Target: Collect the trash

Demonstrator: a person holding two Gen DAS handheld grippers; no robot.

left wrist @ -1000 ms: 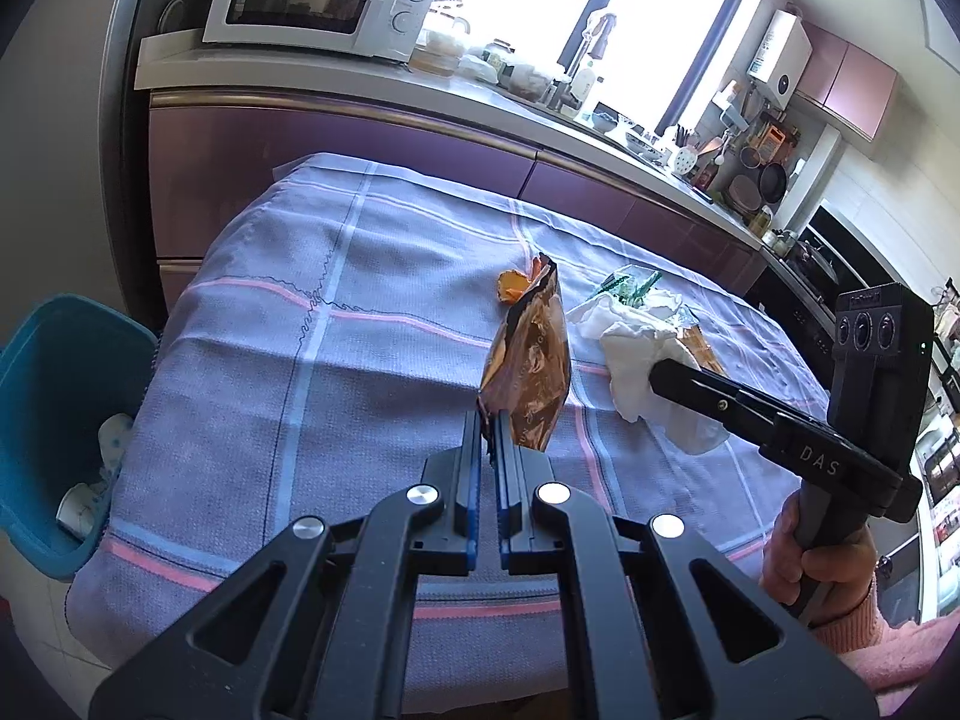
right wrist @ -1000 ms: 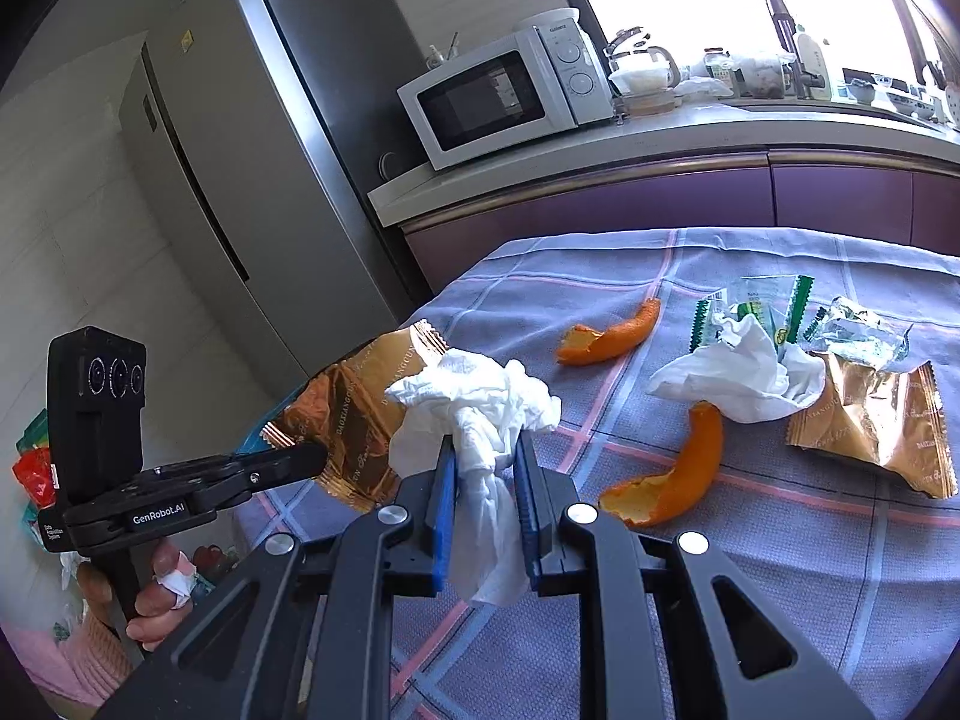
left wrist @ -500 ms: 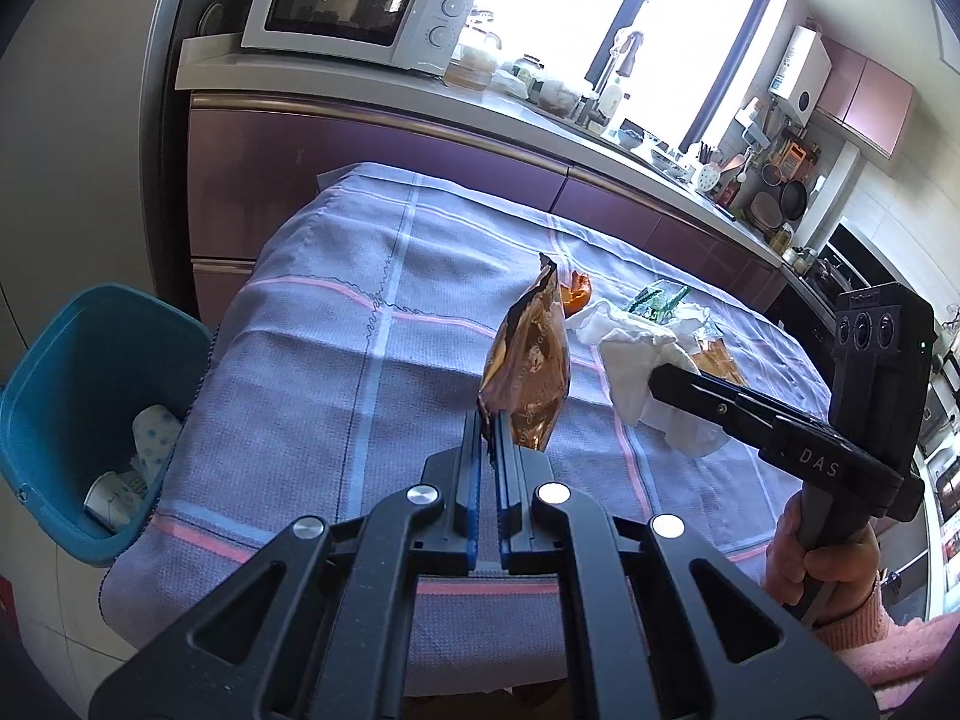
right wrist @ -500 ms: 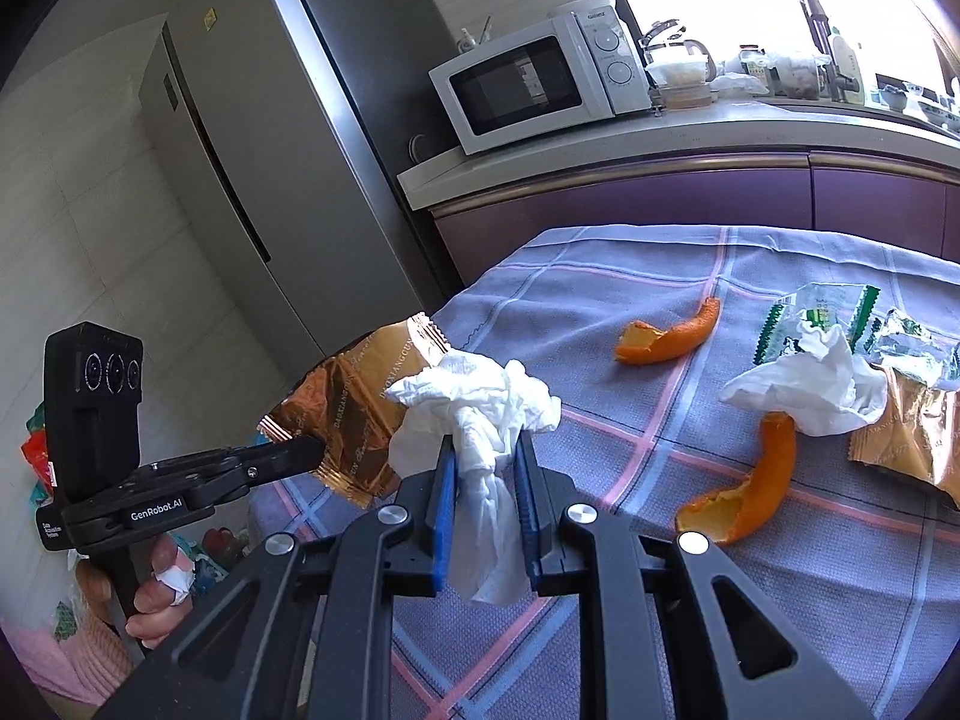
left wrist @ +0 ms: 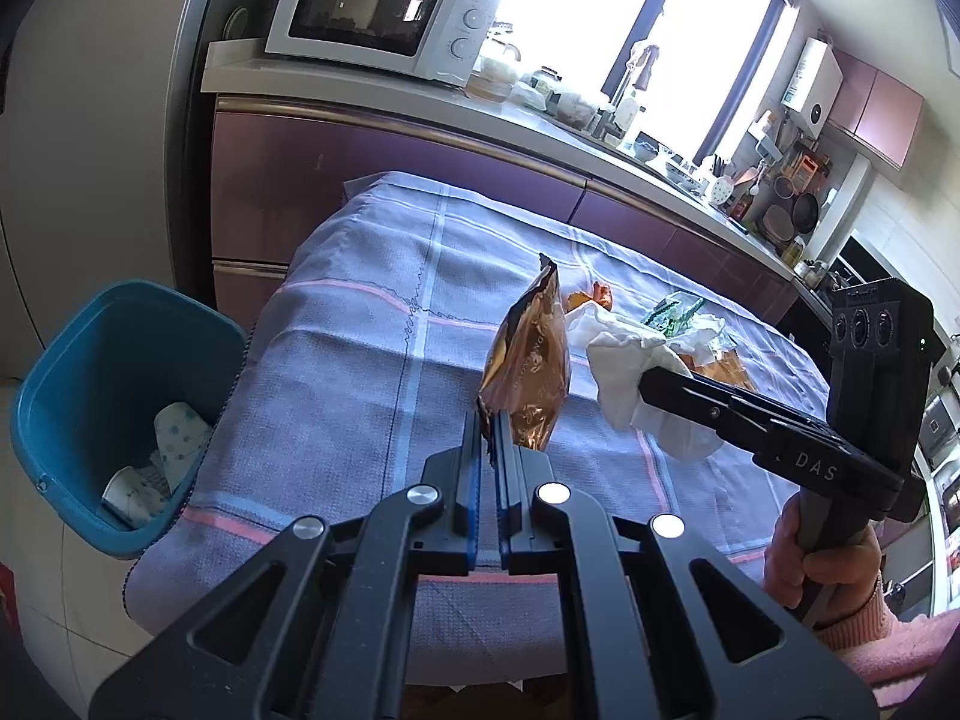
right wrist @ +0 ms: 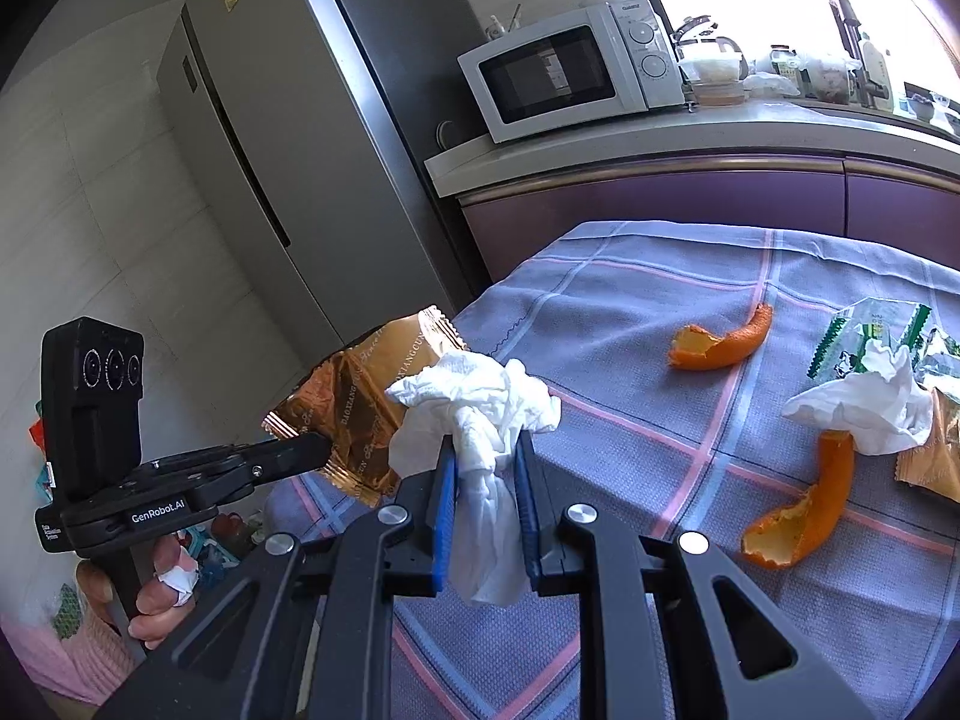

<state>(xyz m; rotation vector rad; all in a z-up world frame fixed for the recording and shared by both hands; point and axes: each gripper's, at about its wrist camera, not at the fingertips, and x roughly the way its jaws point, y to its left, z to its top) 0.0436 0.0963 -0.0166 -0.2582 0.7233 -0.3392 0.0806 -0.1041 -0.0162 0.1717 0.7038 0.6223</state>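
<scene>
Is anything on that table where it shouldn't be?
Yes: two orange peels, a crumpled tissue and a green wrapper lie scattered on the tablecloth, not in the blue bin.

Two orange peels (right wrist: 723, 341) (right wrist: 801, 504), two tissues (right wrist: 480, 414) (right wrist: 864, 405), two gold wrappers (right wrist: 354, 396) (right wrist: 936, 456).

lilac tablecloth (right wrist: 690, 420) checked pink and blue, teal bin (left wrist: 78, 360), orange peel (right wrist: 720, 345) (wrapper (left wrist: 531, 366) coppery gold)
</scene>
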